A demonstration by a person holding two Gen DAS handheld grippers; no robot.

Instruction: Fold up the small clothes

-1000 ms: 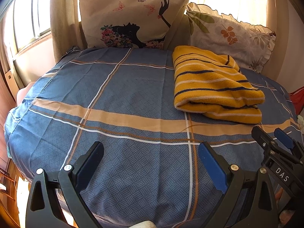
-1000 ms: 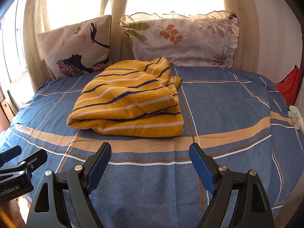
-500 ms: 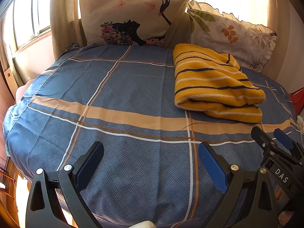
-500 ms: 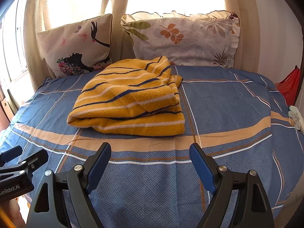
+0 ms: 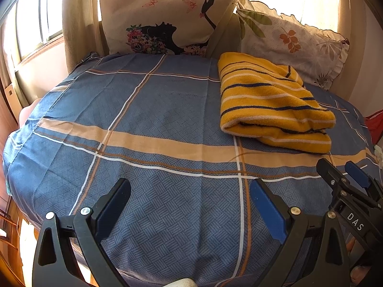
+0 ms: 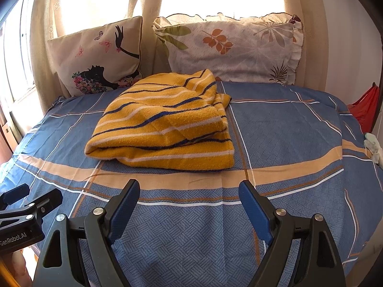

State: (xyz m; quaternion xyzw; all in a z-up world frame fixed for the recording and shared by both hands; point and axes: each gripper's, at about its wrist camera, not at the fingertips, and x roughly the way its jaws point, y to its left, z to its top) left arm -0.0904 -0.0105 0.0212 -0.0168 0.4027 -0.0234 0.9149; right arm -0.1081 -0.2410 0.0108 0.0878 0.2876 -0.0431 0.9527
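A folded yellow garment with navy and white stripes (image 5: pixel 270 100) lies on the blue plaid bed sheet (image 5: pixel 155 110), right of centre; in the right wrist view it (image 6: pixel 162 122) sits left of centre. My left gripper (image 5: pixel 190 191) is open and empty, low over the near part of the bed, well short of the garment. My right gripper (image 6: pixel 189 191) is open and empty, a short way in front of the garment's near edge. The right gripper also shows in the left wrist view (image 5: pixel 344 174), and the left gripper shows in the right wrist view (image 6: pixel 31 198).
Two pillows lean at the head of the bed: one with a silhouette print (image 5: pixel 162 16) and one with leaves (image 6: pixel 229 47). Curtains and a bright window stand behind. A red bag (image 6: pixel 366 110) hangs at the right edge. A pale cloth (image 6: pixel 373 146) lies at the bed's right side.
Both grippers have drawn back and down slightly, so the garment sits a little higher in both views. The garment has not moved on the bed. Both stay open.
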